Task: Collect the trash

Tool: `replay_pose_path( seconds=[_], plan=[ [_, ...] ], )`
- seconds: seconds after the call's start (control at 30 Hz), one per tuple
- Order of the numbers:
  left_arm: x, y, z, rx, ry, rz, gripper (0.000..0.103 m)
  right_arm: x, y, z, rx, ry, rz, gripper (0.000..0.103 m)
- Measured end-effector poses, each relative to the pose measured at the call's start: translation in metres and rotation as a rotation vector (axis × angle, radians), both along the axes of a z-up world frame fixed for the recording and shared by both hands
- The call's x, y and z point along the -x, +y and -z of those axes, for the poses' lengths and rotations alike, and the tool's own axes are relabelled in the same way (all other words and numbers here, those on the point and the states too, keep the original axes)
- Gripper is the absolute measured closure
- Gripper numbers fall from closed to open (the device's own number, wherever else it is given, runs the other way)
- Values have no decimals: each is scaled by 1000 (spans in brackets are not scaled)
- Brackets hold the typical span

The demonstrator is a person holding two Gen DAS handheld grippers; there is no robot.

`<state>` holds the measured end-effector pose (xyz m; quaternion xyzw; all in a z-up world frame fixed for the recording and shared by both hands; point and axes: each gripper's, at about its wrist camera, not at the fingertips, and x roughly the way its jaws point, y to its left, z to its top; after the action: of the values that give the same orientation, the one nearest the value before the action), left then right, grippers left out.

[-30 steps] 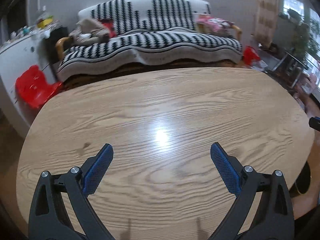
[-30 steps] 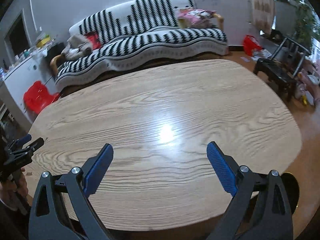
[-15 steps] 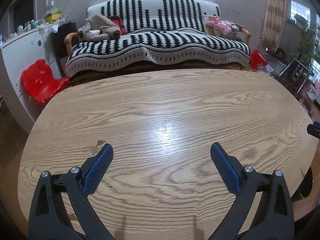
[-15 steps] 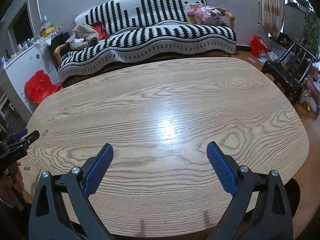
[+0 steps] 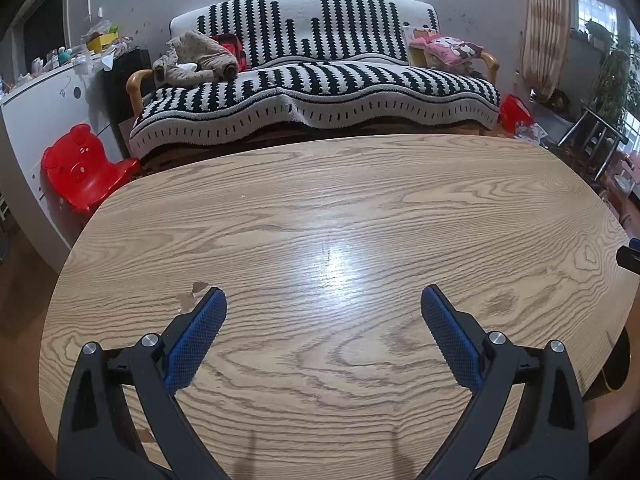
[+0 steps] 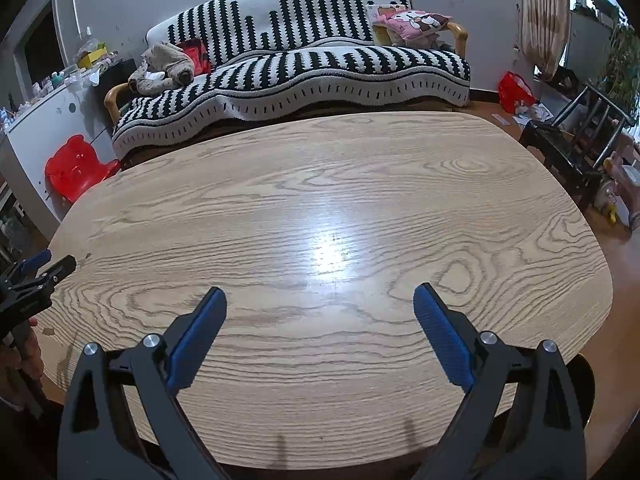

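Note:
My left gripper (image 5: 324, 300) hangs open over the near part of the oval wooden table (image 5: 360, 208), nothing between its fingers. Small brown scraps (image 5: 191, 294) lie on the wood just beyond its left fingertip, and another fleck (image 5: 146, 436) sits by the near edge. My right gripper (image 6: 320, 298) is also open and empty above the table (image 6: 320, 184). In the right wrist view the left gripper (image 6: 36, 276) shows at the table's left end, with a tiny brown scrap (image 6: 50, 331) near it. The right gripper's tip (image 5: 630, 256) pokes in at the left wrist view's right edge.
Behind the table stands a black-and-white striped sofa (image 5: 316, 80) with clothes and a pink pillow. A red child's chair (image 5: 80, 168) and a white cabinet (image 5: 44, 120) are at the left. A black metal chair (image 6: 568, 148) and a red bag (image 6: 516, 92) are at the right.
Both views have drawn back and levelled, so the sofa sits squarer in frame and the brown scraps now lie close to the left fingertip. Both grippers stay open.

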<state>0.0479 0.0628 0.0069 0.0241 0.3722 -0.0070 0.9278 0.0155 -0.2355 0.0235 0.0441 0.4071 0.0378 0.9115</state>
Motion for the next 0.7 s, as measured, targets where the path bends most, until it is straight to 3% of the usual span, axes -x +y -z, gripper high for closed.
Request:
replay_pose_path(
  seconds=[0.7],
  plan=[
    [1, -2, 3, -5, 7, 6, 8, -1, 3, 4, 12, 2, -1, 12]
  ],
)
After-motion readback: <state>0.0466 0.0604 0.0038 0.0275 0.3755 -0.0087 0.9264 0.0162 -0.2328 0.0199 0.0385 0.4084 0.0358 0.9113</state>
